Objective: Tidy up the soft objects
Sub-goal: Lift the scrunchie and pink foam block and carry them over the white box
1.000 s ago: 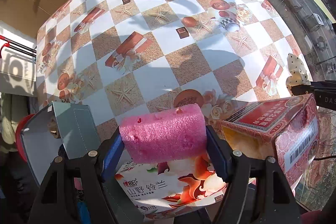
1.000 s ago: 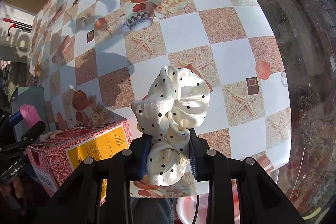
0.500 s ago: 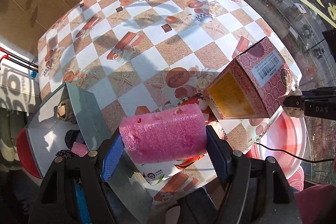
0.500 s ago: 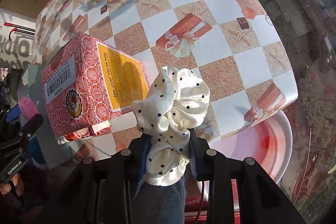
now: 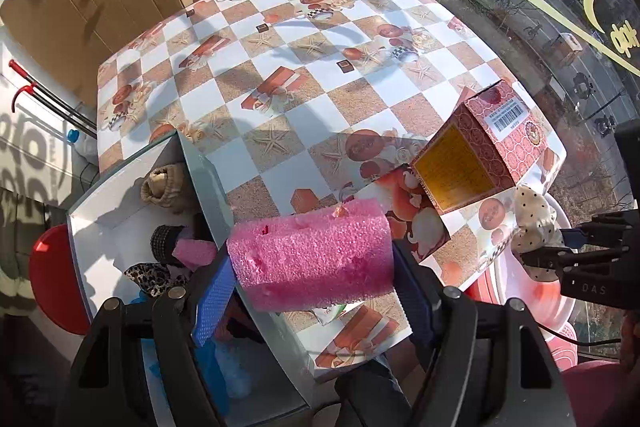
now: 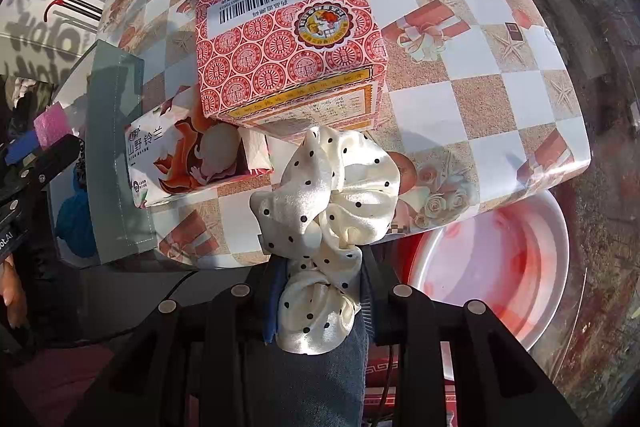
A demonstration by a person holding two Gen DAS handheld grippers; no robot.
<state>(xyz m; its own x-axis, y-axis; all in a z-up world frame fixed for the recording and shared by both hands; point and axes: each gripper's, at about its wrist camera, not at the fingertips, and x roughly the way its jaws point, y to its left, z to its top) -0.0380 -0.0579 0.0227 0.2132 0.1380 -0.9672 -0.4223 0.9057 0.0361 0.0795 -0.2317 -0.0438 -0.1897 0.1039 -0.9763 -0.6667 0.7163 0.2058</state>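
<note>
While the left gripper [image 5: 312, 263] held a pink foam block [image 5: 310, 259] in wide jaws, the right gripper [image 6: 320, 291] pinched a polka-dot scrunchie [image 6: 326, 203] narrowly. Both looked mid-carry; next, each probably needed lowering into the open white box [image 5: 92, 227] beside the desk [image 5: 280, 67].

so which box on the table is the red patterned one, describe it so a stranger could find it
Start at the checkered table and go to the edge nearest the grippers. The red patterned box stands there, partly on a flatter flowery box. Only it is covered in red circle medallions, with a white barcode label on top and a yellow side.

both grippers [image 5: 312, 267] [image 6: 320, 291] pulled back off table [image 5: 280, 75]
</note>
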